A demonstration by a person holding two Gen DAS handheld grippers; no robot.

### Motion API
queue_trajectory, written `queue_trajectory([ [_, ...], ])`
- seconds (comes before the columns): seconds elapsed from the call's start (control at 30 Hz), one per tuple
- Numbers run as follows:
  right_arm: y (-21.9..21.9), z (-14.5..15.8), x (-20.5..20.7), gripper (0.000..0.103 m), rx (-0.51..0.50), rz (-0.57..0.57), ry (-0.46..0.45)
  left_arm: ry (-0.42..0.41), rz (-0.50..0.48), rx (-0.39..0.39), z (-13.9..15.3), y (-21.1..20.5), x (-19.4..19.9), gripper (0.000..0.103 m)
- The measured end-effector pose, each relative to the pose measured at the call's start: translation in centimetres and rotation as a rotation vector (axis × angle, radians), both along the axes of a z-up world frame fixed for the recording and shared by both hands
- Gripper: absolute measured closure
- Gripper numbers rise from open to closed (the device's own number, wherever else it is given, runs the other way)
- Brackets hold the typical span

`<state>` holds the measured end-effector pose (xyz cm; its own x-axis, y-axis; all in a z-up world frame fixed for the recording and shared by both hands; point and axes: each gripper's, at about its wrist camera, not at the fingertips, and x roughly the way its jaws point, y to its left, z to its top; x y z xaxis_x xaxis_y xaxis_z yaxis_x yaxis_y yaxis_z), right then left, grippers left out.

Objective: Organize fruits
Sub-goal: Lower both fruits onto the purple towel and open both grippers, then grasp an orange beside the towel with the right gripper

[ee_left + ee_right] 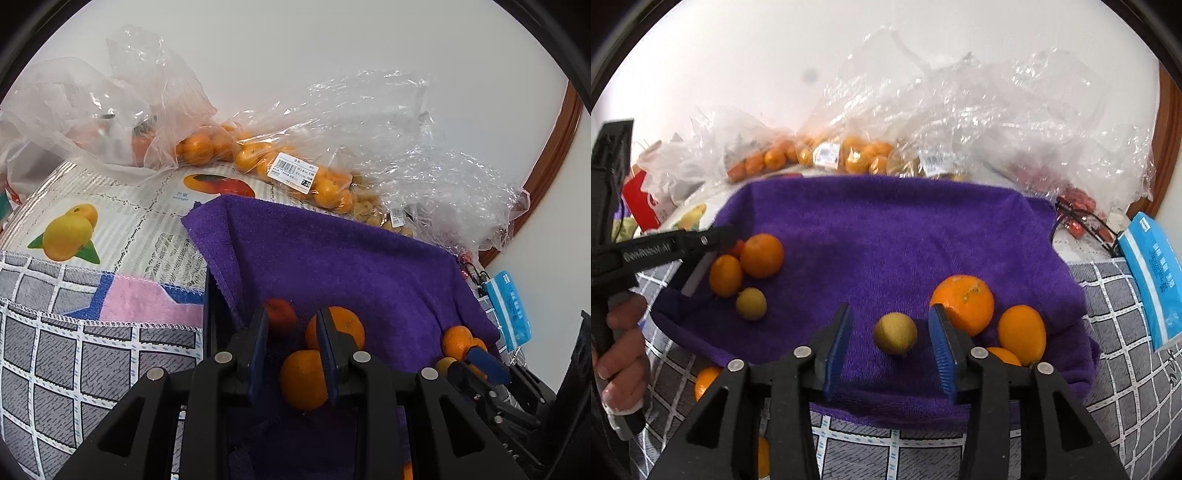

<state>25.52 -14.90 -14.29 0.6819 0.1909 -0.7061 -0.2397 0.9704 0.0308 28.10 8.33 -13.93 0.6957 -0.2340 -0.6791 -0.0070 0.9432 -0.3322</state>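
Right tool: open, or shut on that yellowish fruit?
Open. The right tool's blue pads stand apart on either side of the yellowish fruit, with purple towel showing in both gaps.

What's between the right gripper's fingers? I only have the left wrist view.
Observer: A yellow fruit lies on the towel between the open fingers of the right gripper, touching neither pad.
Operator: Anything close beside it?
Observer: A big orange sits just right of the right finger.
Operator: Any fruit on the left that I can't see?
Observer: A second yellow fruit lies beside a small orange near the towel's left edge.
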Motion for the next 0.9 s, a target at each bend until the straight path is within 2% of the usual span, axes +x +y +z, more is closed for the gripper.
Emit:
queue_trajectory([
  [0.1,-0.4,0.7,-0.3,0.055,0.027,-0.007,-0.021,-0.021,-0.004,-0.004,0.3,0.0,-0.3,0.064],
  [0.17,-0.8,1.0,-0.6,0.051,0.042,-0.025,-0.032,-0.029,-0.010,-0.001,0.6,-0.1,-0.5,0.063],
  [0.33,-1.9,2.7,-2.2,0.051,0.034,-0.080,-0.036,-0.076,-0.019,0.004,1.8,-0.5,-1.5,0.063],
  [0.47,-2.1,5.1,-4.8,0.051,0.017,-0.116,-0.086,-0.103,-0.035,-0.018,3.4,-0.7,-2.3,0.063],
  [0.63,-1.8,7.0,-7.6,0.048,-0.004,-0.135,-0.125,-0.111,-0.064,0.000,5.3,-0.7,-5.0,0.063],
  [0.73,-1.5,6.7,-8.7,0.048,0.027,-0.124,-0.111,-0.108,-0.056,0.044,5.5,-0.4,-7.1,0.063],
  [0.9,0.2,4.5,-9.8,0.048,0.071,-0.074,-0.036,-0.063,-0.030,0.055,3.9,1.0,-10.3,0.062],
])
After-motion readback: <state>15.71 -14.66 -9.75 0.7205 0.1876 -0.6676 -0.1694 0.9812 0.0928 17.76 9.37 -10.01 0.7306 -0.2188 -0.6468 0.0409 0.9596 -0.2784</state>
